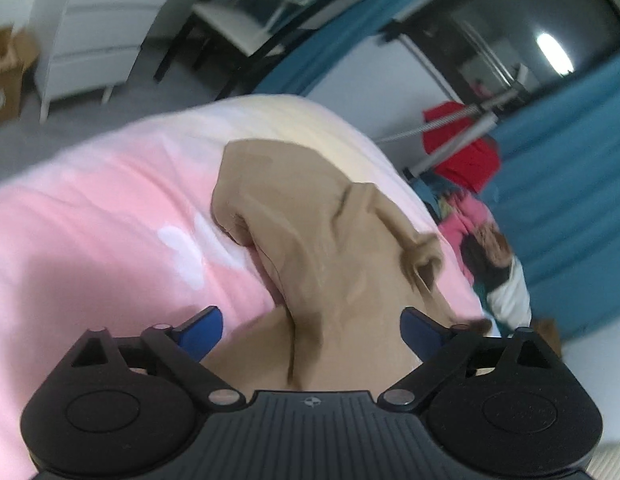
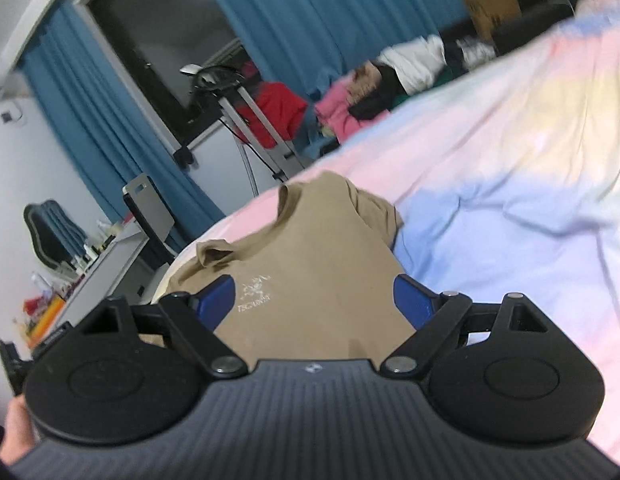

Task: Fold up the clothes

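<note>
A wide bed covered by a pastel sheet in pink, pale blue and cream patches (image 2: 509,184) is seen filling most of both views, and its far edge is seen curving off towards the floor in the left wrist view, with grey floor and a white chest of drawers (image 1: 98,40) well beyond it on the left. Open sheet is left on both sides of the garment: a broad pink stretch to its left in the left wrist view, a broad blue and pink stretch to its right in the right wrist view. Teal pleated curtains (image 2: 329,12) are hung along the far wall around one dark window. One crumpled tan cotton T-shirt (image 1: 310,248) is laid on the sheet, bunched into ridges with a sleeve or hem turned up at its right side; in the right wrist view a small white printed logo is shown on it (image 2: 310,280), near the left edge of the bed. A heap of mixed clothes (image 2: 369,96), pink, red, black and white, is piled beyond the far edge. The left gripper (image 1: 311,324) is held over the shirt with its two blue pads spread apart and pressing on nothing. The right gripper (image 2: 313,300) is likewise released, its two blue pads wide apart above the fabric.
</note>
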Demonstrator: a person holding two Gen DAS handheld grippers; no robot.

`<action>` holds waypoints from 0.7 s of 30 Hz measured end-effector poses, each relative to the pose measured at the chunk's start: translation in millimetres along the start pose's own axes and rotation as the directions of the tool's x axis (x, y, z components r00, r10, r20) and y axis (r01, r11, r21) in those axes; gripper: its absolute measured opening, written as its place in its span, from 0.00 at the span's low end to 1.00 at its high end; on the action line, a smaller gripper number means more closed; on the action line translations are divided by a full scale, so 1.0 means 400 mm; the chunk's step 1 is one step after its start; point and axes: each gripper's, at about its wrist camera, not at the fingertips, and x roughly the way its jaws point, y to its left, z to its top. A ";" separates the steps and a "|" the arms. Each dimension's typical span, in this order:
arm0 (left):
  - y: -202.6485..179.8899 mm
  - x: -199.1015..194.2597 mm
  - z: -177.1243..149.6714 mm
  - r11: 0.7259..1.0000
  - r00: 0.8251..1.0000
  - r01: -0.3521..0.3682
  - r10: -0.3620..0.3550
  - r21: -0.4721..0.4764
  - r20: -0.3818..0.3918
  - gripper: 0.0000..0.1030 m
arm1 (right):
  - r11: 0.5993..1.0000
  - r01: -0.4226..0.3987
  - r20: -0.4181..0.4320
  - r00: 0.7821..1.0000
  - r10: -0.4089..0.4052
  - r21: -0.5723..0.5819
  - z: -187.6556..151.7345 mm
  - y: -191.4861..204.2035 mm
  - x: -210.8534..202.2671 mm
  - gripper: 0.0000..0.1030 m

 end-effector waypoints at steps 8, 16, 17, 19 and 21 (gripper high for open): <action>0.030 0.205 0.067 0.996 0.990 -0.013 0.025 -0.087 0.138 0.70 | 1.000 0.017 -0.016 1.000 -0.017 -0.005 -0.001 -0.039 0.127 0.85; -0.096 0.202 0.154 0.923 0.947 -0.157 0.039 0.350 0.320 0.07 | 0.997 0.070 0.015 0.997 -0.070 -0.032 0.015 -0.045 0.179 0.85; -0.118 0.201 0.163 0.887 0.942 -0.203 0.061 0.415 0.330 0.07 | 0.997 0.072 0.021 0.997 -0.071 -0.039 0.015 -0.043 0.175 0.85; -0.149 0.213 0.179 0.813 0.933 -0.291 0.124 0.504 0.339 0.07 | 0.996 0.073 0.034 0.997 -0.071 -0.053 0.014 -0.037 0.166 0.85; -0.155 0.240 0.182 0.760 0.923 -0.360 0.203 0.542 0.327 0.07 | 0.993 0.085 0.056 0.995 -0.081 -0.084 0.015 -0.028 0.160 0.85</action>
